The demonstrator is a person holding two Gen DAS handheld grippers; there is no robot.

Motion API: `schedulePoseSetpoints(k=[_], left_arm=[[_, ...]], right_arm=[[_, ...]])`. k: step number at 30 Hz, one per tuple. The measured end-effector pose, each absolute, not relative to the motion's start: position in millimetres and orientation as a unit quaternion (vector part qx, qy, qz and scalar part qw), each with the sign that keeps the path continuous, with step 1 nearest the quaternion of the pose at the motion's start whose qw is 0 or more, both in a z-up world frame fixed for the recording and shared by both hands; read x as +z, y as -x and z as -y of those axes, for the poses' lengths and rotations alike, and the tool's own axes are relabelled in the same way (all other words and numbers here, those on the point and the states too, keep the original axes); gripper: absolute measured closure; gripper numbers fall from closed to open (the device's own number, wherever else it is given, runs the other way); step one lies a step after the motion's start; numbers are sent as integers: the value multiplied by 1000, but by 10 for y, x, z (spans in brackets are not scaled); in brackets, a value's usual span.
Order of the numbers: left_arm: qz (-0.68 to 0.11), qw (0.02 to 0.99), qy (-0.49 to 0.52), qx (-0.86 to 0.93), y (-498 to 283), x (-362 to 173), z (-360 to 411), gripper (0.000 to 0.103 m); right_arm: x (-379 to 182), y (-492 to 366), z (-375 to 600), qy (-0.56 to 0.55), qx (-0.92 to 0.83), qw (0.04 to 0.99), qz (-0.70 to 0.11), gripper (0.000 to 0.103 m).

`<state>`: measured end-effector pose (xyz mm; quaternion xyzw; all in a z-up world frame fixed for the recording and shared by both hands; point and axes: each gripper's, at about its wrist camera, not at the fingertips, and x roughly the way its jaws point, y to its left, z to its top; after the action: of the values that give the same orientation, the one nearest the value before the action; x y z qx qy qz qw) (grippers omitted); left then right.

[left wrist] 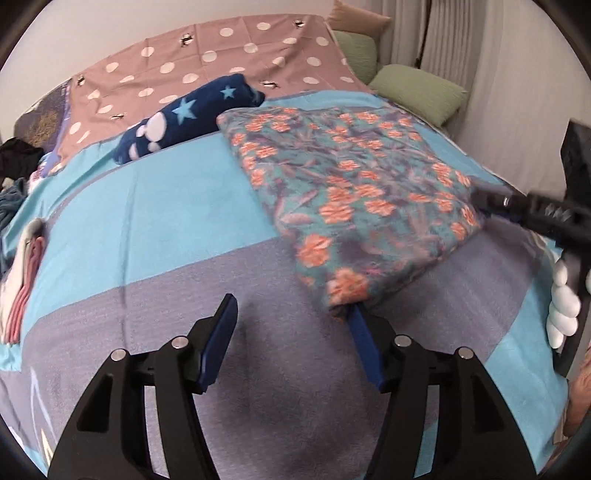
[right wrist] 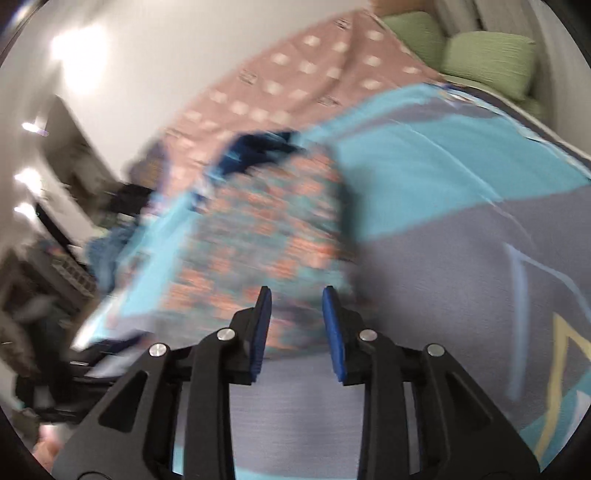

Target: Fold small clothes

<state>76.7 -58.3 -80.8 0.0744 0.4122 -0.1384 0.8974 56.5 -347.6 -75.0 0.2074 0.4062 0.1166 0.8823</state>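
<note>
Floral folded garment (left wrist: 354, 192) edge touches the spread left hand-held gripper (left wrist: 291, 314); right hand-held gripper (right wrist: 297, 295) released.

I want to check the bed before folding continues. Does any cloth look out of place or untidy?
Mostly tidy. The floral garment lies folded flat, the star-print cloth rolled behind it. Only a loose clothes heap sits at the left edge.

A bed spread with a blue-and-grey blocked cover (left wrist: 147, 206) fills the frame, a dusty-pink sheet with white polka dots (left wrist: 207, 55) lying across its far end. Two green pillows (left wrist: 421, 90) and a beige cushion (left wrist: 358, 16) sit against pale curtains (left wrist: 461, 40) at the far right corner. In the blurred right wrist view, the same cover (right wrist: 443, 177) runs toward the green pillows (right wrist: 487, 59), with a white wall (right wrist: 177, 48) and dark furniture (right wrist: 62, 155) at the left.
</note>
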Motion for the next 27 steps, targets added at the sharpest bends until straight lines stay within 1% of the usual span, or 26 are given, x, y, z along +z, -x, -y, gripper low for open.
schedulePoseSetpoints(k=[1, 3, 6, 9, 10, 11, 12, 13, 14, 16, 18, 19, 20, 21, 22, 23, 27], left_arm=[[-419, 895, -78, -129, -772, -840, 562, 46], [-429, 892, -80, -120, -768, -896, 533, 47], [-426, 893, -96, -107, -719, -899, 549, 50], [-430, 890, -101, -119, -664, -853, 556, 58], [-435, 886, -74, -146, -645, -798, 519, 65], [-434, 883, -50, -168, -632, -740, 492, 73], [-428, 883, -28, -191, -626, -652, 468, 79], [-420, 884, -20, -203, -627, -582, 464, 91], [-401, 890, -20, -217, -642, -465, 493, 93], [-366, 900, -33, -234, -710, -298, 603, 93], [-356, 900, -50, -245, -808, -284, 749, 93], [-370, 895, -59, -243, -907, -379, 835, 93], [-388, 890, -67, -232, -983, -501, 891, 93], [-409, 882, -75, -223, -1054, -646, 924, 93], [-424, 874, -77, -224, -1115, -802, 937, 93], [-407, 882, -65, -228, -1086, -864, 905, 93], [-415, 877, -37, -239, -1075, -756, 809, 93]], right_arm=[[-794, -581, 3528, -228, 119, 876, -408, 87], [-817, -606, 3600, -250, 118, 869, -411, 93], [-818, -602, 3548, -231, 110, 875, -411, 93], [-782, -589, 3506, -218, 104, 879, -411, 93], [-758, -572, 3504, -215, 105, 880, -410, 92], [-700, -555, 3490, -211, 109, 883, -406, 90], [-646, -539, 3467, -207, 118, 886, -398, 87], [-601, -544, 3433, -202, 125, 889, -393, 86], [-523, -568, 3393, -193, 137, 893, -383, 85], [-435, -629, 3349, -189, 153, 895, -373, 85], [-409, -718, 3305, -190, 164, 894, -372, 85], [-437, -765, 3290, -190, 165, 891, -378, 84], [-543, -836, 3278, -183, 147, 885, -402, 82], [-637, -875, 3277, -177, 132, 880, -421, 82], [-757, -898, 3296, -179, 126, 873, -436, 86], [-815, -875, 3330, -188, 130, 873, -430, 88], [-705, -866, 3359, -185, 134, 873, -431, 89]])
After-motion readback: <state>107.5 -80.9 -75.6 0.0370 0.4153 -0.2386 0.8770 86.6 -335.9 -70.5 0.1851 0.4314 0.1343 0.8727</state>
